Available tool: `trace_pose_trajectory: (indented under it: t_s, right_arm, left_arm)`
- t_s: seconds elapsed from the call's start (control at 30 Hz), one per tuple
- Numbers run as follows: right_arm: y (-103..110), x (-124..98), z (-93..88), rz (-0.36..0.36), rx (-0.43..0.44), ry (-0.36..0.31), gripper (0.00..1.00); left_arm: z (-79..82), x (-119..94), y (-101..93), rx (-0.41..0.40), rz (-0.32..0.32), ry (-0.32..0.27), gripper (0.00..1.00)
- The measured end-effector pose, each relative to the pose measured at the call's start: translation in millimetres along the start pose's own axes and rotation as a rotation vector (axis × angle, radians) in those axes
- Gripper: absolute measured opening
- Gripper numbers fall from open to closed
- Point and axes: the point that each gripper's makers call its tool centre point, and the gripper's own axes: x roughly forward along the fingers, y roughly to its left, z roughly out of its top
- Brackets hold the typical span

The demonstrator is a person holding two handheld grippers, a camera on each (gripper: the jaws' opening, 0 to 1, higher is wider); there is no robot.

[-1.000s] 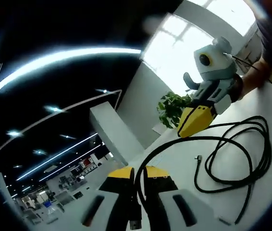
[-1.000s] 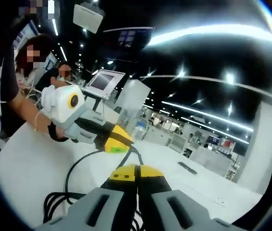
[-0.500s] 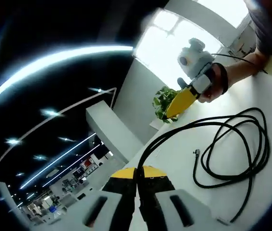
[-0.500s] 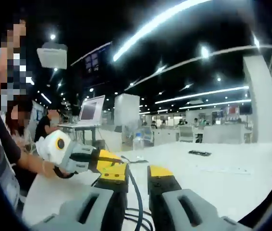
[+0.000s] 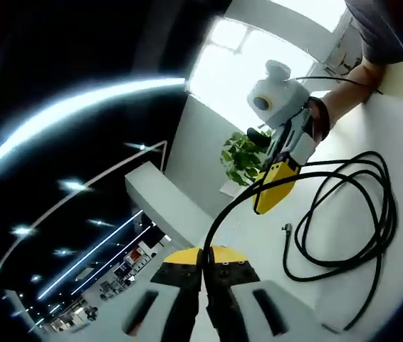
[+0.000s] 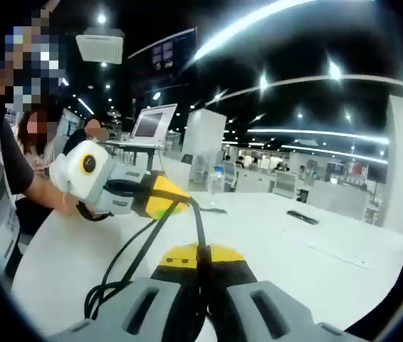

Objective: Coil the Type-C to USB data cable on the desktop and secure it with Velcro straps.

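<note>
Right gripper [image 6: 200,251], jaws parted moments ago, now pinches thin black rubber data cable [image 5: 372,235]. Left gripper [image 5: 203,254] also pinches cable. Loose loops lie on white desktop [image 5: 401,135] beside right gripper. Judgement: keep tension even, lay matching loops.

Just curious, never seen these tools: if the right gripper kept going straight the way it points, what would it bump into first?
Probably the left gripper, straight ahead along the black cable that the right gripper pinches. Depth is hard to judge.
</note>
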Motion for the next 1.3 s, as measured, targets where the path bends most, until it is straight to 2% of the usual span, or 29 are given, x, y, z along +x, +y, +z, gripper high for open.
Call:
trace_pose_trajectory:
  t_s: [0.1, 0.23, 0.37, 0.43, 0.53, 0.6, 0.67, 0.7, 0.77, 0.8, 0.9, 1.03, 1.1, 1.2, 1.3]
  right_arm:
    - [5.4, 1.0, -0.4, 0.024, -0.005, -0.003, 0.02]
    - [10.8, 2.5, 0.2, 0.054, 0.033, -0.014, 0.02]
    - [12.3, 2.8, 4.0, 0.057, 0.063, -0.036, 0.03]
    - [12.2, 1.7, 9.0, 0.060, 0.095, -0.066, 0.04]
    - [6.0, -7.0, 28.8, 0.076, 0.191, -0.159, 0.08]
    - [-5.6, -14.9, 43.5, 0.066, 0.275, -0.225, 0.10]
    - [-22.4, -22.5, 47.9, 0.033, 0.319, -0.236, 0.10]
    - [-30.2, -25.5, 45.2, 0.017, 0.316, -0.220, 0.10]
    - [-45.3, -28.9, 29.0, -0.023, 0.284, -0.136, 0.11]
    - [-46.9, -28.4, 17.0, -0.024, 0.282, -0.076, 0.13]
    - [-45.3, -23.0, -11.4, 0.001, 0.291, 0.025, 0.22]
    - [-41.4, -14.9, -50.5, 0.019, 0.351, 0.146, 0.21]
    - [-33.4, -8.5, -67.2, 0.036, 0.399, 0.196, 0.20]
    - [-17.3, 1.0, -83.8, 0.066, 0.426, 0.251, 0.20]
    - [-12.0, 7.7, -87.8, 0.068, 0.429, 0.264, 0.10]
  left_arm:
    - [0.9, 0.1, -0.4, 0.007, 0.003, -0.001, 0.05]
    - [0.9, -0.1, -1.6, 0.042, 0.000, 0.008, 0.05]
    - [0.4, 0.1, 0.5, 0.007, -0.011, 0.011, 0.04]
    - [1.5, -0.2, 1.8, 0.005, -0.006, 0.008, 0.04]
    - [2.6, -1.7, 7.9, 0.019, 0.019, 0.015, 0.04]
    - [2.5, -3.2, 14.6, 0.021, 0.037, 0.018, 0.04]
    - [3.1, -5.2, 23.5, 0.003, 0.064, 0.015, 0.04]
    - [3.6, -6.3, 27.3, -0.003, 0.078, 0.013, 0.04]
    - [4.2, -7.8, 31.8, -0.006, 0.092, 0.011, 0.04]
    - [4.4, -8.9, 36.1, -0.005, 0.106, 0.011, 0.04]
    - [3.8, -11.7, 44.7, 0.001, 0.138, 0.016, 0.05]
    - [3.8, -16.2, 56.5, -0.016, 0.178, 0.012, 0.05]
    - [5.7, -18.0, 60.5, -0.018, 0.193, 0.004, 0.05]
    - [10.9, -19.7, 62.9, -0.014, 0.204, -0.013, 0.05]
    - [15.7, -19.6, 62.5, -0.014, 0.206, -0.033, 0.05]
